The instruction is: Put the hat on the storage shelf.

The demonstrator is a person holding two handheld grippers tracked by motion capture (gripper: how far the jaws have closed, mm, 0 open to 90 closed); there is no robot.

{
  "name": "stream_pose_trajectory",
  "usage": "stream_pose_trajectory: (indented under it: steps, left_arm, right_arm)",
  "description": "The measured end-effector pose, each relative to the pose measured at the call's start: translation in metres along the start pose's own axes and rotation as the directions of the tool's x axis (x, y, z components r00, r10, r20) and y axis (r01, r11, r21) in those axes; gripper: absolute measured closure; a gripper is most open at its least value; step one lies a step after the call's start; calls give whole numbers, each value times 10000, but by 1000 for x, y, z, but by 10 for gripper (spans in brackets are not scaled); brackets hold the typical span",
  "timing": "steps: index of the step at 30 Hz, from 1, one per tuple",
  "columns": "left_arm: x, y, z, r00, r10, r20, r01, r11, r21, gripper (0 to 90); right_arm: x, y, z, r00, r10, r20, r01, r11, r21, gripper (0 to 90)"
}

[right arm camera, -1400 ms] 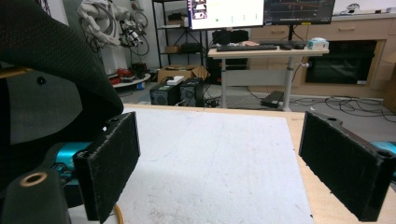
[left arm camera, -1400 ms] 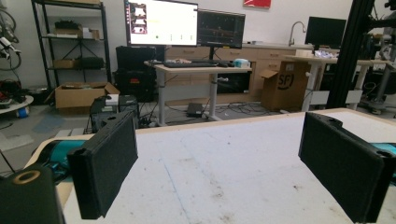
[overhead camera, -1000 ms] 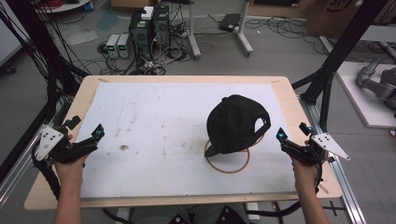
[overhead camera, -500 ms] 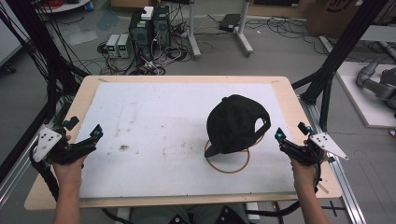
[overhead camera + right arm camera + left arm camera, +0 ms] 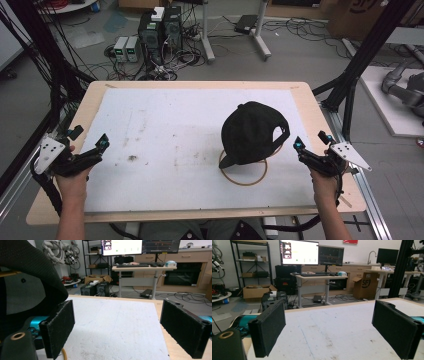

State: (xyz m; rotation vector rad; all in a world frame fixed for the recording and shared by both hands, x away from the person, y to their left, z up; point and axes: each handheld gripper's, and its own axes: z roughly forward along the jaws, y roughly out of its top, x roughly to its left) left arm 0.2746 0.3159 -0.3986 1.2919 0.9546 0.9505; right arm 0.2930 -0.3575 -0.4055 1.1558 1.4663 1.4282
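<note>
A black cap [image 5: 252,131] lies on the white table sheet [image 5: 175,125], right of centre, its brim over a thin wooden ring [image 5: 244,172]. In the right gripper view the cap [image 5: 27,277] looms at the left, close beside the left jaw. My right gripper [image 5: 311,146] is held at the table's right edge, just right of the cap, open with nothing between its jaws. My left gripper [image 5: 89,142] hovers at the table's left edge, far from the cap, also open and holding nothing.
The wooden table rim [image 5: 200,85] frames the sheet. Black frame posts [image 5: 365,55] stand at the right and cables at the left. Computers [image 5: 160,27] and desk legs sit on the floor beyond. A dark smudge [image 5: 132,158] marks the sheet.
Both hands have shifted only slightly; the cap and ring have stayed in place.
</note>
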Motion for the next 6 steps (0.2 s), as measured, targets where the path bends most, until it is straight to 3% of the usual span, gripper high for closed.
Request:
stream_pose_trajectory:
  steps: [6]
  left_arm:
    - [0,0,0,10000,9,-8,-9,10000,-15,119]
  right_arm:
    - [0,0,-1,10000,-43,13,43,10000,-60,121]
